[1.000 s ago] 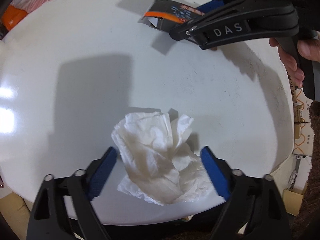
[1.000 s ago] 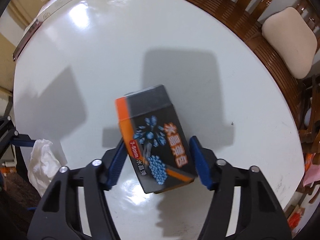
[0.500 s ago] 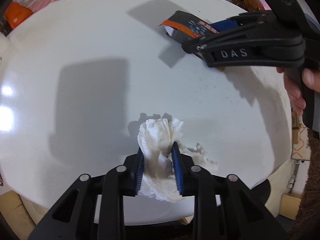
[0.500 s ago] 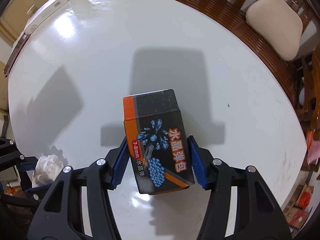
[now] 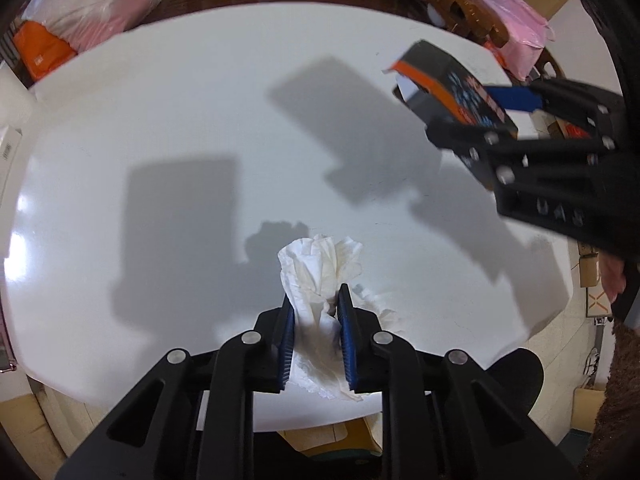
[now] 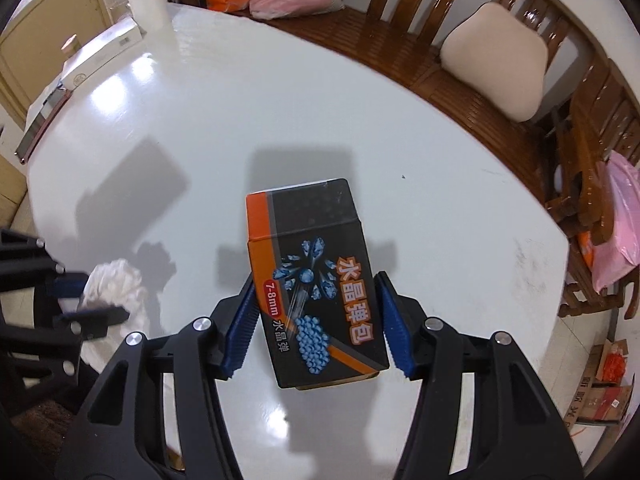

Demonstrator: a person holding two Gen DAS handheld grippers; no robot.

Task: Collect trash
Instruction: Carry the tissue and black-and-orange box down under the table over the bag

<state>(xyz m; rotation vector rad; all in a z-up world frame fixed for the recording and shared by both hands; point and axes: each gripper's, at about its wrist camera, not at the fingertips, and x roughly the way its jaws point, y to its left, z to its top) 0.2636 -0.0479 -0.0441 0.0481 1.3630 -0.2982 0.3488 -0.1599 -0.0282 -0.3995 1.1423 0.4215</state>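
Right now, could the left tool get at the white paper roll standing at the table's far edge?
Probably not yet: the left tool is closing on the crumpled white tissue, so it is occupied. The white paper roll stands far across the round white table.

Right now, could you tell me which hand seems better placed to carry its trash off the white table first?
Probably right: the right gripper grips the black-and-orange cardboard box clear above the white round table. The left gripper is closing on the crumpled white tissue.
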